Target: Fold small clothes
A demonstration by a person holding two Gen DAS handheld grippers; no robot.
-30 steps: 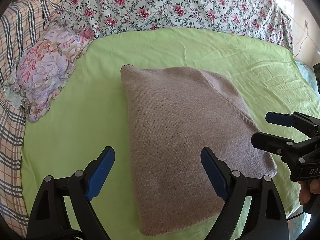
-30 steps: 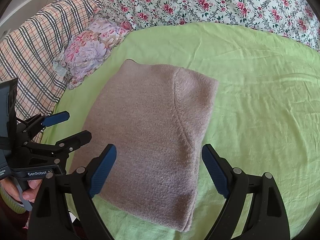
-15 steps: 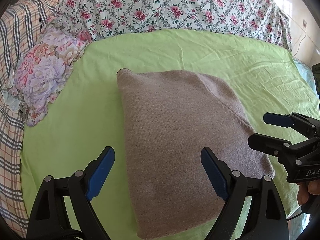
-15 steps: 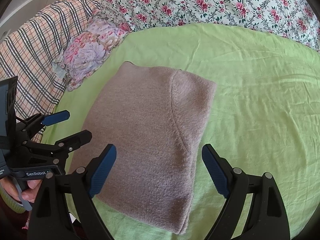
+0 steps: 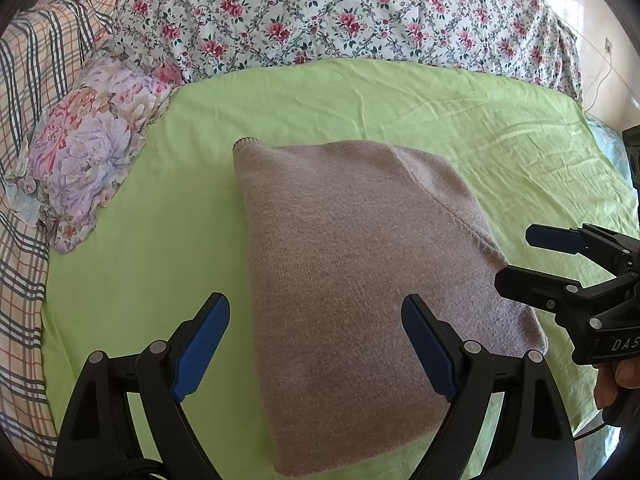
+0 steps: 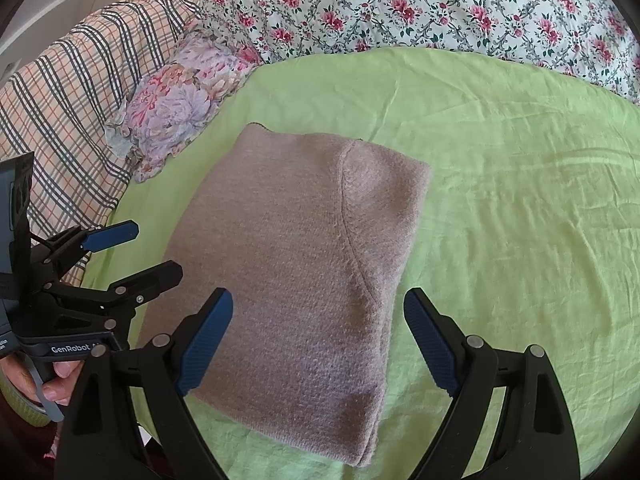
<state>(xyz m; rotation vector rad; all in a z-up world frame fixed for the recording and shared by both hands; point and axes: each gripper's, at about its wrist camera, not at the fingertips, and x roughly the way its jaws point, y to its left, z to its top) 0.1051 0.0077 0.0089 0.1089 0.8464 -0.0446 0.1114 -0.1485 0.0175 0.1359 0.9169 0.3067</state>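
Note:
A folded taupe knit sweater [image 5: 352,280] lies flat on the green sheet [image 5: 360,104]; it also shows in the right wrist view [image 6: 296,264]. My left gripper [image 5: 316,344] is open and empty, hovering over the sweater's near left part. My right gripper [image 6: 318,340] is open and empty above the sweater's near right part. Each gripper shows in the other's view: the right one [image 5: 532,256] at the sweater's right edge, the left one [image 6: 148,252] at its left edge. Neither touches the cloth.
A floral quilt [image 5: 340,12] lies across the back of the bed. A purple flowered pillow [image 5: 88,140] and a plaid blanket [image 6: 72,92] sit at the left. The green sheet [image 6: 520,200] extends to the right of the sweater.
Both grippers have drawn back and up slightly from the sweater, which sits a little farther and more centred in view. The sweater itself has not moved. Both stay open.

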